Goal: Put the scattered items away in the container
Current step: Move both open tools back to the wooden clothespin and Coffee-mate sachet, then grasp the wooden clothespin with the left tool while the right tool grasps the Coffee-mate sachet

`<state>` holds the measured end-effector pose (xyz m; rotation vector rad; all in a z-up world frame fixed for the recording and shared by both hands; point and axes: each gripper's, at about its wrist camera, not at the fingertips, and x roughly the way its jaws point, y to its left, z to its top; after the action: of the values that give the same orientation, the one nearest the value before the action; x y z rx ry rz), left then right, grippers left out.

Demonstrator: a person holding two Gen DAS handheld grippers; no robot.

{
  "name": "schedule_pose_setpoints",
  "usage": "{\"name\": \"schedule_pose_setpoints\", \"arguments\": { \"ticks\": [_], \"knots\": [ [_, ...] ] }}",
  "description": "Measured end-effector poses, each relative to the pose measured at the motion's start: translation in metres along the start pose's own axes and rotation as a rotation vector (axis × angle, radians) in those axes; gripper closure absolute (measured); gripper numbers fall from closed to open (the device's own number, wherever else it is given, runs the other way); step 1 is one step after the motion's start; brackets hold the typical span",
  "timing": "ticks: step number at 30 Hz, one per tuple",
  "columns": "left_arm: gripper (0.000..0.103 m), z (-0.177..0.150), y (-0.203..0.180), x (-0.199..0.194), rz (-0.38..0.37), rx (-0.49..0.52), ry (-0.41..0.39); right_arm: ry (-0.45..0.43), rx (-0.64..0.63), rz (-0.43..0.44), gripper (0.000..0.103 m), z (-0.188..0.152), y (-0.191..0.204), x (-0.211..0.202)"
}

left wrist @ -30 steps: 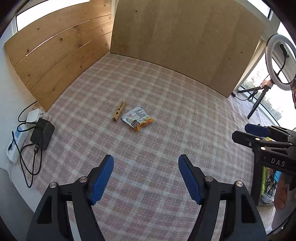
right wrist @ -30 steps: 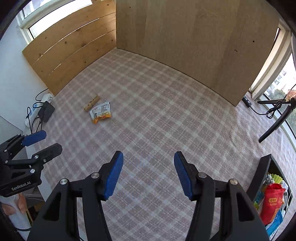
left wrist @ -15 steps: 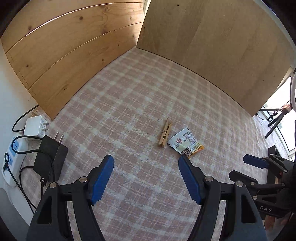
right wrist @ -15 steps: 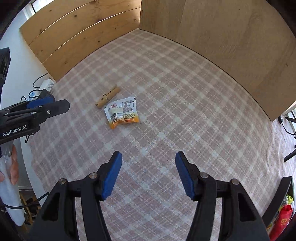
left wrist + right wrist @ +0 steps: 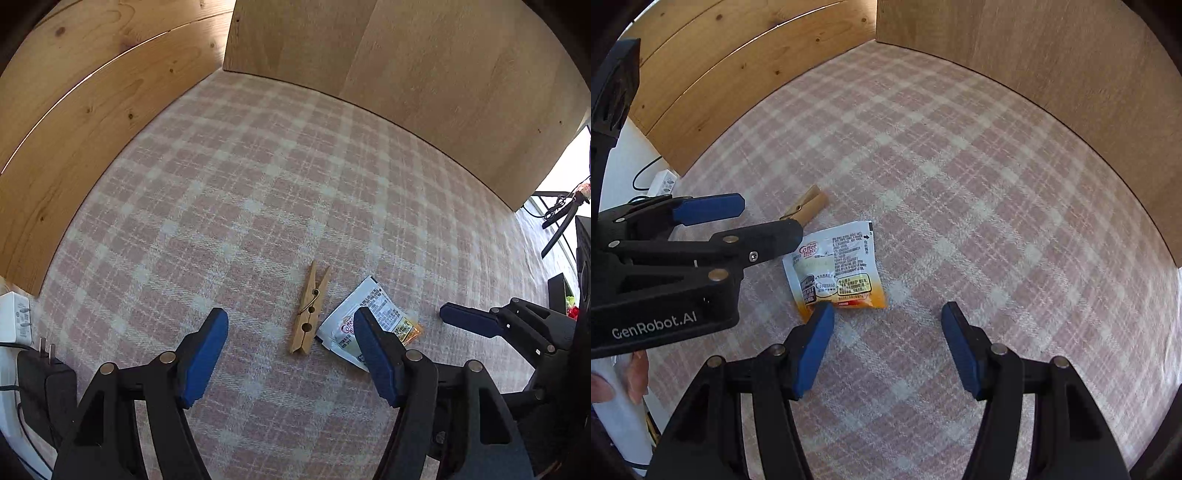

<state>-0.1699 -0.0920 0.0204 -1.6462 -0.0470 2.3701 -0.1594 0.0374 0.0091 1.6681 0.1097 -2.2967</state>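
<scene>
A wooden clothespin (image 5: 309, 312) lies flat on the pink plaid cloth (image 5: 258, 184). Just to its right is a white and orange creamer sachet (image 5: 373, 306). My left gripper (image 5: 290, 315) hovers above the cloth with the clothespin showing between its blue pads; the jaws are closing, and nothing is pressed between them. In the right wrist view the sachet (image 5: 838, 266) sits just ahead of my right gripper (image 5: 888, 310), which stands open and holds nothing. The left gripper (image 5: 771, 218) hangs over the near end of the clothespin (image 5: 809, 208).
Wooden boards (image 5: 406, 55) wall the cloth at the back and left. A white power strip and plugs (image 5: 14, 321) and a black adapter (image 5: 44, 376) lie at the left edge. A black bin (image 5: 559, 291) and a tripod (image 5: 561, 221) stand at the right. A hand (image 5: 635, 373) holds the left gripper.
Both grippers have come down and closer to the clothespin and sachet, which now look much larger. The left gripper's fingers now frame the clothespin.
</scene>
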Motion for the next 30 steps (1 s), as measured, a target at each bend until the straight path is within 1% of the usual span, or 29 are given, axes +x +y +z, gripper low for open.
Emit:
{"name": "schedule_pose_setpoints", "arguments": {
  "ticks": [4,8,12,14,15,17,18,21,26,28,30],
  "knots": [
    [0.039,-0.001,0.000,0.007,0.003,0.005,0.013,-0.016,-0.036,0.033,0.043,0.003,0.005,0.000],
    [0.042,-0.002,0.006,0.008,-0.004,-0.007,0.010,-0.029,-0.085,0.021,0.043,0.004,0.014,0.000],
    [0.054,-0.004,0.006,0.006,0.006,-0.002,0.010,-0.014,-0.076,0.059,0.043,0.005,0.014,0.000],
    [0.054,-0.006,0.007,0.006,0.001,-0.003,0.009,-0.009,-0.083,0.081,0.043,0.003,0.014,-0.002],
    [0.054,-0.008,0.007,0.006,-0.001,0.001,0.006,-0.007,-0.089,0.083,0.041,0.001,0.015,-0.004],
    [0.054,-0.009,0.004,0.006,0.002,0.009,0.005,-0.006,-0.094,0.092,0.040,-0.001,0.015,-0.006],
    [0.056,-0.010,0.002,0.006,0.002,0.014,0.005,-0.001,-0.092,0.096,0.040,-0.002,0.015,-0.006],
    [0.062,-0.012,-0.002,0.006,-0.005,0.019,0.004,0.001,-0.088,0.083,0.039,0.003,0.018,-0.004],
    [0.070,-0.011,-0.003,0.003,-0.009,-0.007,-0.017,-0.004,-0.090,0.031,0.039,0.016,0.023,0.007],
    [0.077,-0.013,-0.001,0.001,-0.004,-0.016,-0.024,-0.020,-0.097,0.003,0.039,0.020,0.025,0.010],
    [0.080,-0.015,0.000,0.001,-0.011,-0.025,-0.023,-0.024,-0.090,-0.002,0.039,0.023,0.023,0.011]
  ]
}}
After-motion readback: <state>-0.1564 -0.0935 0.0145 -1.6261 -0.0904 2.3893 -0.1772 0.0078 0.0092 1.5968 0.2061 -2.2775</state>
